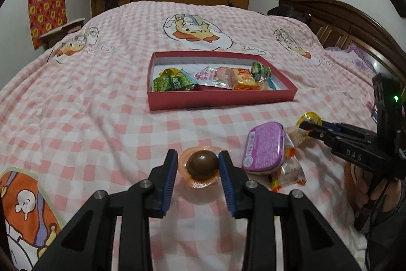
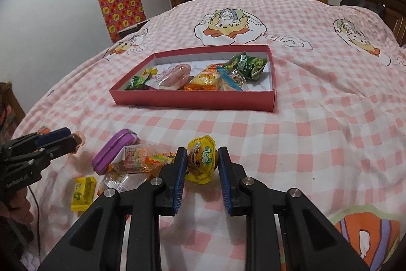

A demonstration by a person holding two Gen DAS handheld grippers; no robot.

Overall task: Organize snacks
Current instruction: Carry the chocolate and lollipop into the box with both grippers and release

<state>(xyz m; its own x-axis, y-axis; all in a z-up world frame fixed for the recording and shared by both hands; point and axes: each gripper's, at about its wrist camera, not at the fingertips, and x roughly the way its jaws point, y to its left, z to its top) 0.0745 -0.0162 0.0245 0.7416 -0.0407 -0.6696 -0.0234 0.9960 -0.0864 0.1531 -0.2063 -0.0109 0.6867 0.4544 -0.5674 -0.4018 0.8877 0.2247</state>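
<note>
**Both grippers closed on small snacks, red box waiting ahead**

Nearest to me, my left gripper (image 1: 197,164) has its blue pads pressed against either side of a brown egg in a clear orange-tinted pack (image 1: 201,166), low over the pink checked bedspread (image 1: 101,123). My right gripper (image 2: 202,162) is clamped the same way on a round yellow jelly cup (image 2: 202,159) with a printed foil lid.

The egg pack looks light but rounded and glossy — I judge it slippery, best held across its widest part, as now. The jelly cup seems thin-walled and squashable; I would keep the squeeze gentle and hold its sides, not the lid.

Just beyond, between the two grippers, lies a small heap: a purple tin (image 1: 262,150) resting on clear-wrapped sweets (image 2: 142,159), and a yellow sachet (image 2: 83,192) beside them.

Further off sits the red box (image 2: 192,99) — shallow, open, already holding several packets (image 2: 203,76).

Hard to tell: whether either snack has left the bedspread, since the fingers hide their undersides. The wrapped sweets overlap, so I cannot count them. A hand (image 1: 368,191) on the right gripper's handle is only partly in view.
</note>
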